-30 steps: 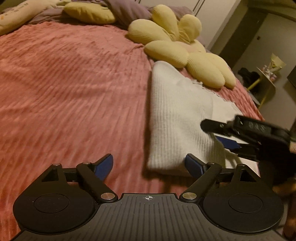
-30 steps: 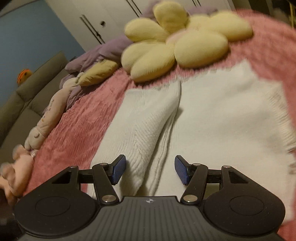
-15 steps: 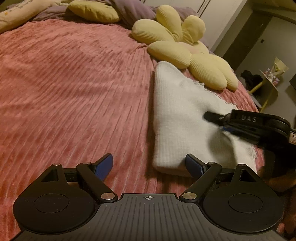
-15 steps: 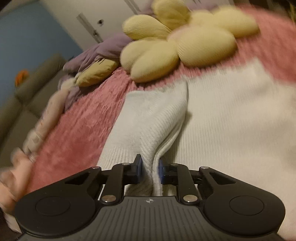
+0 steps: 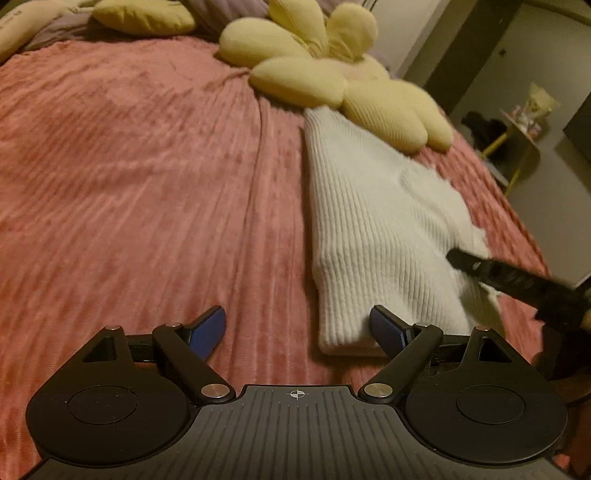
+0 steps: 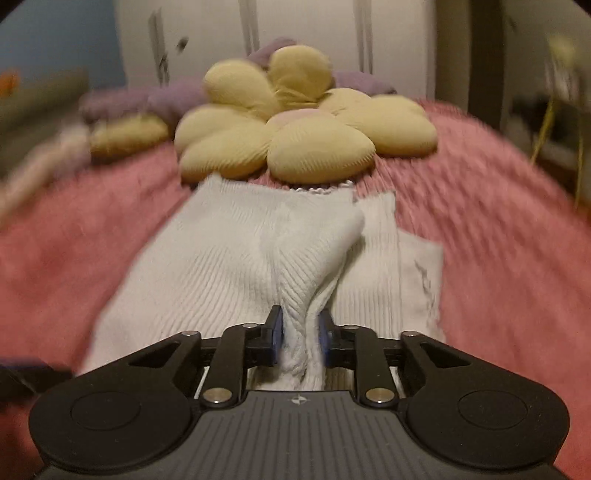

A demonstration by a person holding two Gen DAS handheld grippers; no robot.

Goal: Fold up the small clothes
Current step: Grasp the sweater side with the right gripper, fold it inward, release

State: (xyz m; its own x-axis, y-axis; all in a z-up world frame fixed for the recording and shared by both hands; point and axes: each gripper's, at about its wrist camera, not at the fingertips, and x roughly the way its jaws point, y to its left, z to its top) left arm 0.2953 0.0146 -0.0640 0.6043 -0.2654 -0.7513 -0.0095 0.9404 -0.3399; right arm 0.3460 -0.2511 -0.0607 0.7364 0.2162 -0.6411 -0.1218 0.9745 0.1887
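Note:
A white ribbed knit garment (image 5: 373, 229) lies on the pink bedspread (image 5: 147, 184), partly folded. My left gripper (image 5: 297, 330) is open and empty, low over the bedspread at the garment's near left corner; its right finger touches or nearly touches the hem. My right gripper (image 6: 298, 334) is shut on a bunched fold of the garment (image 6: 306, 280) and holds it up off the rest of the cloth. The right gripper also shows in the left wrist view (image 5: 517, 280) as a dark blurred bar at the garment's right side.
A yellow flower-shaped cushion (image 6: 295, 129) lies just beyond the garment. Purple bedding (image 6: 170, 99) and another yellow pillow (image 5: 144, 16) lie further back. A small yellow side table (image 5: 517, 125) stands off the bed's right side.
My right gripper closed on a fold of the garment, then lifted and swung it rightwards; its view now faces the cushion squarely. The left gripper stayed open and shifted slightly.

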